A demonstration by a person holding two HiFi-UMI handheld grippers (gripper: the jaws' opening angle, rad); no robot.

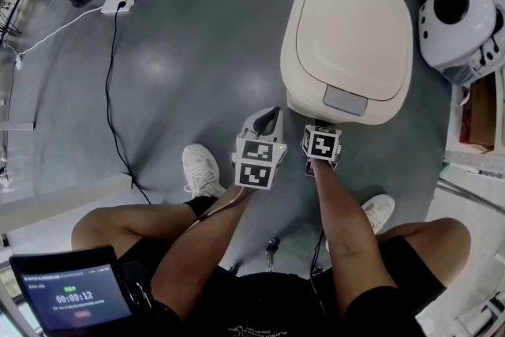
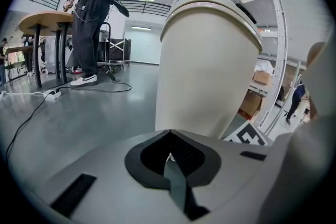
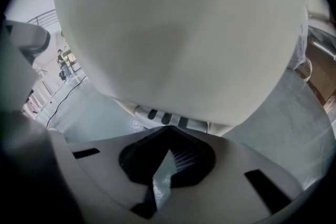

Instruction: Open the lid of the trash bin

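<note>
Forearms (image 1: 341,201) reach toward a closed trash bin (image 1: 304,95), with both grippers set low at its front.
Head view: the lid (image 1: 347,28) is seen shut, its long axis running away from the person and the grey push tab (image 1: 346,100) at its near edge. The right gripper (image 1: 319,130) is placed just below that tab and is judged the nearer, while the left gripper (image 1: 271,116) is set beside the near-left corner. Left gripper view: the jaws are pressed together on nothing, and the bin's wall rises ahead, slightly rightward. Right gripper view: the jaws are likewise closed and empty. The rounded front fills the field above, and a slotted grey pedal (image 3: 163,118) is seen at its foot, straight ahead. The tab is thus judged to lie above the right gripper's tips.
</note>
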